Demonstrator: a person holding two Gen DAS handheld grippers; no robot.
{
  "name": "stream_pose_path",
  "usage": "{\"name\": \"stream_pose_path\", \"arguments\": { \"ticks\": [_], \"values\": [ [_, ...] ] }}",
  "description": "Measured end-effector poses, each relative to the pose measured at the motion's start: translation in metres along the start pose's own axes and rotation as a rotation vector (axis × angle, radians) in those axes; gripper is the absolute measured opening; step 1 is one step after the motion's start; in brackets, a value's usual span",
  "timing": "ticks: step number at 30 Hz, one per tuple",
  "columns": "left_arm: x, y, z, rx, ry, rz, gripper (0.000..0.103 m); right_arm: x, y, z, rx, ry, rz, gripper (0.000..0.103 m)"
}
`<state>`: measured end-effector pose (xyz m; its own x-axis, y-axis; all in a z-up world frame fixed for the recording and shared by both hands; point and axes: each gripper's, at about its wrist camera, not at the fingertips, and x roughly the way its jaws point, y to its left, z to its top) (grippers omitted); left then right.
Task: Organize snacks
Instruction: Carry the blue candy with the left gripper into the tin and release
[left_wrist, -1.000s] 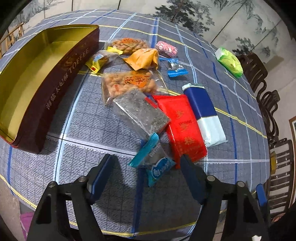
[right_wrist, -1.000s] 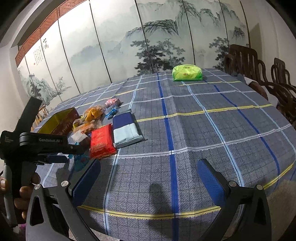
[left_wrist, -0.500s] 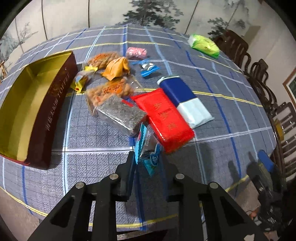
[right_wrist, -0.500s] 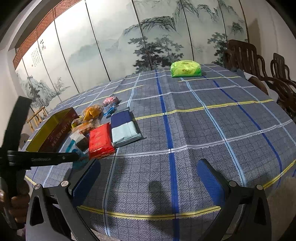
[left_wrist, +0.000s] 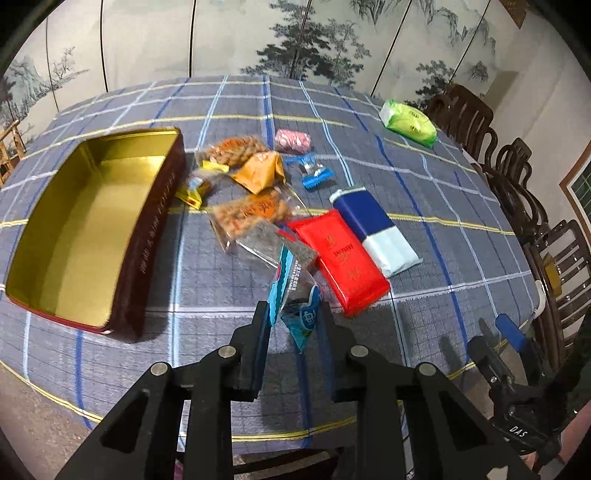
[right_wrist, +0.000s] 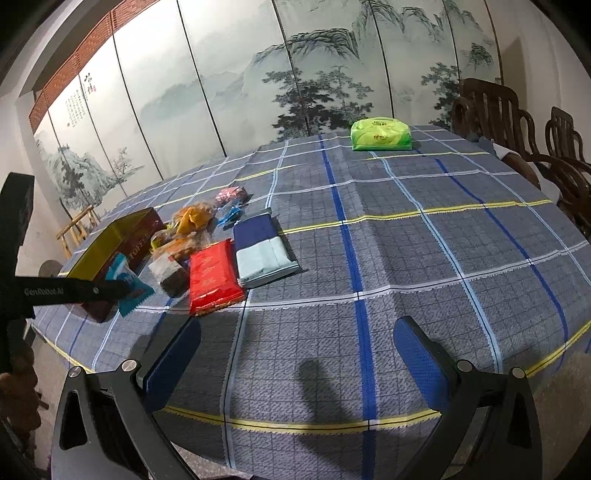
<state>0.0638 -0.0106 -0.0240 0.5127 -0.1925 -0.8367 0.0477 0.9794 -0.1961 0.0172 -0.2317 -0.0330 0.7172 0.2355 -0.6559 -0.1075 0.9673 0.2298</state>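
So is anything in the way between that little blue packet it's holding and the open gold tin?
Nothing visible. The left gripper holds the blue packet above the tablecloth, and only bare cloth lies between it and the tin; the other snacks sit behind.

A round table (left_wrist: 461, 206) under a grey-blue checked cloth (right_wrist: 424, 258) carries everything. In the left wrist view, an open gold-lined tin (left_wrist: 92, 236) sits at 9 o'clock. At the centre lie a red packet (left_wrist: 340, 258) and, touching it on its 2 o'clock side, a blue-and-white packet (left_wrist: 373, 229). Toward 11 o'clock of these are nut bags (left_wrist: 251, 212), an orange pouch (left_wrist: 260, 171), a pink sweet (left_wrist: 292, 141) and a blue-ended sweet (left_wrist: 312, 173). A green pack (left_wrist: 408, 123) lies well apart at 1 o'clock.
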Motion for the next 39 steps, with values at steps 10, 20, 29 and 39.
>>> {"name": "stream_pose_path", "arguments": {
  "ticks": [10,20,29,39],
  "values": [
    [-0.020,0.010,0.011,-0.004,-0.064,0.049,0.022,0.001,0.011,0.000,-0.026,0.015,0.018,0.103],
    [-0.027,0.029,0.016,-0.029,-0.093,0.079,0.022,0.004,0.024,-0.002,-0.059,0.037,0.028,0.103],
    [-0.028,0.049,0.021,-0.039,-0.112,0.121,0.022,0.006,0.039,-0.003,-0.103,0.060,0.035,0.103],
    [-0.028,0.099,0.055,-0.029,-0.154,0.240,0.022,0.009,0.056,-0.001,-0.161,0.066,0.047,0.103]
  ]
}}
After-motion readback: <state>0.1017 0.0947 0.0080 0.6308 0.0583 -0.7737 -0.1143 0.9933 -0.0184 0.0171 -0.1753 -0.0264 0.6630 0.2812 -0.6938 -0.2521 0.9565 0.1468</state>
